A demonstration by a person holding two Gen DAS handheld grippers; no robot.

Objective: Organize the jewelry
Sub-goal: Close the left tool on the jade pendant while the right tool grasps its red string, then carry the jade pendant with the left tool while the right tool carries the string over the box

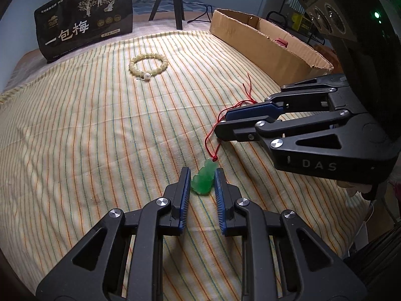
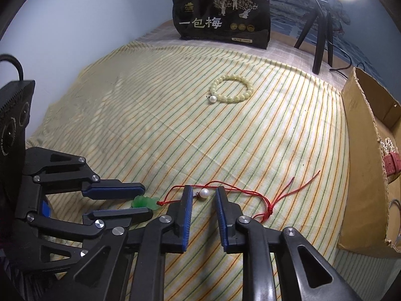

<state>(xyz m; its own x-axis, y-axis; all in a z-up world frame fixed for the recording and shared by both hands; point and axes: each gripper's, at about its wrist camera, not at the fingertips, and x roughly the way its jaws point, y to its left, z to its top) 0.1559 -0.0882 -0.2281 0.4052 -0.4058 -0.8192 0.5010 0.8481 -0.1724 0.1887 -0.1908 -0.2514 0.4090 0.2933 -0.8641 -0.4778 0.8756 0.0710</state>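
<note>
A green jade pendant on a red cord lies on the striped cloth. My left gripper is open with the pendant between its fingers; it also shows in the right wrist view, around the pendant. My right gripper is open over the cord, with a small pearl earring between its fingers. In the left wrist view the right gripper is over the cord. A pale yellow bead bracelet with a second pearl lies farther back, also in the right wrist view.
A cardboard box stands at the right edge of the cloth; in the right wrist view the box holds a red item and pearls. A black snack bag and tripod legs stand at the back.
</note>
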